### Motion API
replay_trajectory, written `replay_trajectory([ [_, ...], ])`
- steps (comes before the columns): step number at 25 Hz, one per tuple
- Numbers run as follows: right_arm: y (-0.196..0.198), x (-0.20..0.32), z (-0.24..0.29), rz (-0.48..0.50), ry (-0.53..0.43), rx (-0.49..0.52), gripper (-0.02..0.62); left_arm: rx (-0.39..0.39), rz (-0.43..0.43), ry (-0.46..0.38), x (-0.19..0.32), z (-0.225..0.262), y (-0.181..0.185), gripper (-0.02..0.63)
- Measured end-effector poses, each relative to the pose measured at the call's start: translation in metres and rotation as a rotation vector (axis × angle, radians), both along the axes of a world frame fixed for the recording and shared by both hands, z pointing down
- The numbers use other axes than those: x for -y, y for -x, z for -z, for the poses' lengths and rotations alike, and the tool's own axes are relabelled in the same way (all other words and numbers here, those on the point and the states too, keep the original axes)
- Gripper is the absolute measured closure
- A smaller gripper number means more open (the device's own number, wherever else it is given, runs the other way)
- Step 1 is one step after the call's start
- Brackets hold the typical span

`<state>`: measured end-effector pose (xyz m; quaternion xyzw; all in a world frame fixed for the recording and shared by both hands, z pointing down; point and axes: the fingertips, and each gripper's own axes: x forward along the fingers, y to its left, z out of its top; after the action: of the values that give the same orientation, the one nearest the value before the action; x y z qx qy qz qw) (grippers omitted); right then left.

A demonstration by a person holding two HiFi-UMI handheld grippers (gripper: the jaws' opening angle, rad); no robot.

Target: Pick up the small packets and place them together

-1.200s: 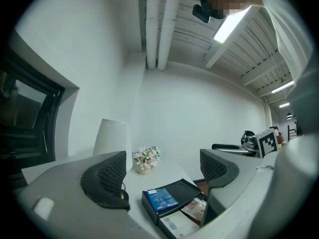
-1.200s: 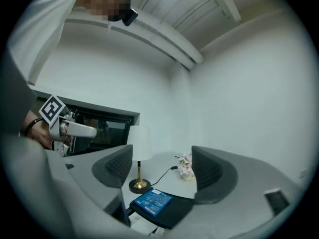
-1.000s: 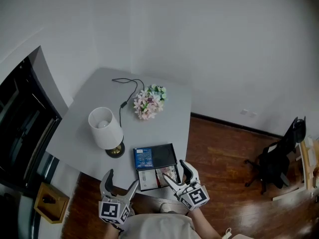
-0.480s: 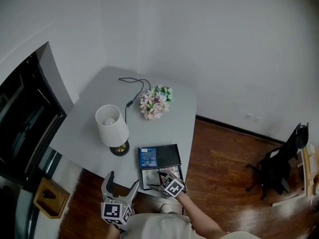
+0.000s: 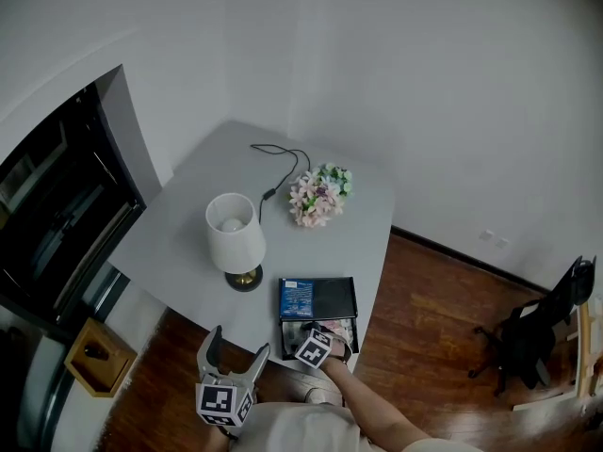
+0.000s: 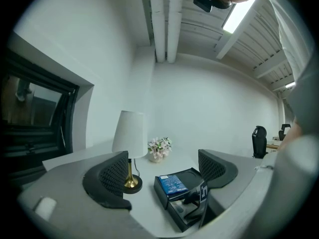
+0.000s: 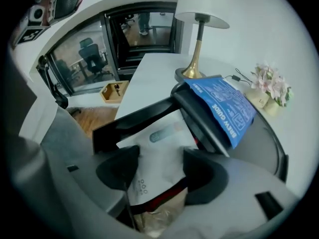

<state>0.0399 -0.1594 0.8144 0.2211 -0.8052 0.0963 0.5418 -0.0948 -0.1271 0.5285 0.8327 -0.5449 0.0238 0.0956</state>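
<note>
A black box (image 5: 283, 332) lies open near the table's front edge, with a blue card (image 5: 297, 298) in its lid. My right gripper (image 5: 320, 337) reaches down into the box tray. In the right gripper view a white packet (image 7: 160, 151) lies flat between the jaws of my right gripper (image 7: 159, 171), which are closing; the pads do not visibly press on it. More packets (image 7: 157, 218) lie under it, one dark with a red edge. My left gripper (image 5: 239, 343) hangs open and empty below the table edge, left of the box (image 6: 174, 218).
A white-shaded lamp (image 5: 236, 243) on a brass foot stands left of the box. A flower bunch (image 5: 320, 194) and a black cable (image 5: 278, 153) are farther back. A dark window (image 5: 57, 215) is at the left, and an office chair (image 5: 551, 328) stands on the wood floor.
My right gripper has moved from the box's right front corner to over the tray and down onto the packets. The left gripper has stayed where it was.
</note>
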Motion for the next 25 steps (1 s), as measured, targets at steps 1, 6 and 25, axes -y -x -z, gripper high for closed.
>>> replay_trajectory([
  [1, 0.001, 0.0, 0.002, 0.005, -0.011, -0.006, 0.346, 0.001, 0.005, 0.0, 0.0, 0.0, 0.002, 0.161],
  [6, 0.0, -0.008, 0.016, -0.023, -0.021, 0.058, 0.448, 0.006, 0.023, -0.001, 0.003, 0.001, 0.009, 0.161],
  [25, -0.112, 0.08, 0.112, -0.14, -0.242, 0.18, 0.419, 0.018, -0.039, -0.003, 0.016, -0.004, -0.021, 0.164],
])
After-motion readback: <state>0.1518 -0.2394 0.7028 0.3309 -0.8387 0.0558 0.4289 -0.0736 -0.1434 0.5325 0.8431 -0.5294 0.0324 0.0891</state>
